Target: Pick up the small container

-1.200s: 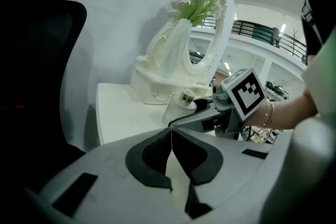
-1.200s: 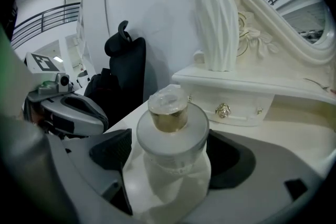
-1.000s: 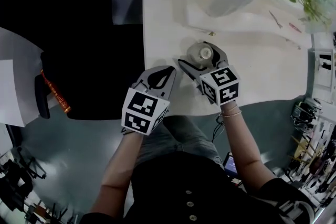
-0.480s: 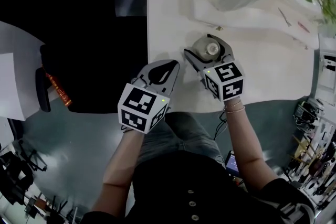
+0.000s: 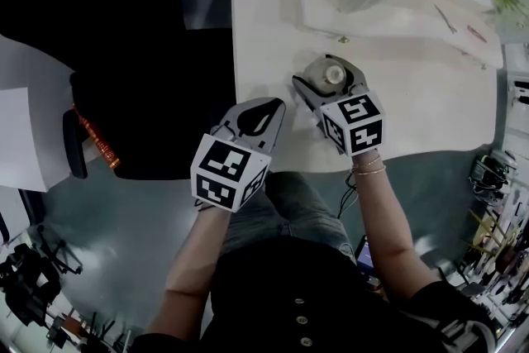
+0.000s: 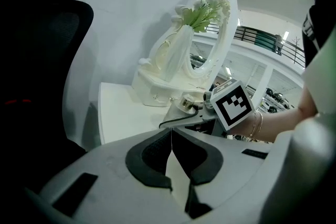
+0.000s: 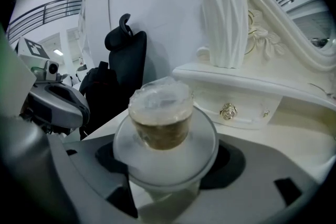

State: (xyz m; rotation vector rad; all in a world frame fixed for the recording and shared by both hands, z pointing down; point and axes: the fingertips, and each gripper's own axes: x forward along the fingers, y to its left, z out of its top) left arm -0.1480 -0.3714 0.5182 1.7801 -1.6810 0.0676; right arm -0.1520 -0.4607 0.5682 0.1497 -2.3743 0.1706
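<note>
your right hand-held gripper (image 7: 168, 161) is narrowed onto the small container (image 7: 163, 118). the clear cup with its brownish fill sits squarely between the jaws, and the dark pads meet its wide rim on both sides. so the reach and the grasp look done. what is left, as i judge it, is the lift itself: from the head view the container (image 5: 329, 77) reads as low over the white counter (image 5: 430, 103), and i cannot tell whether it has left the surface yet. raise it level, since the fill sits high under the film top.

your left hand-held gripper (image 6: 171, 152) holds nothing. its jaws are pressed together, and it hangs to the left of the right one, over the counter's near edge.

counting: one small container, two hand-held grippers, one white vase (image 7: 226, 13) with greenery beyond the right jaws, one black chair (image 5: 124, 29) off to the left of your left hand-held gripper.
</note>
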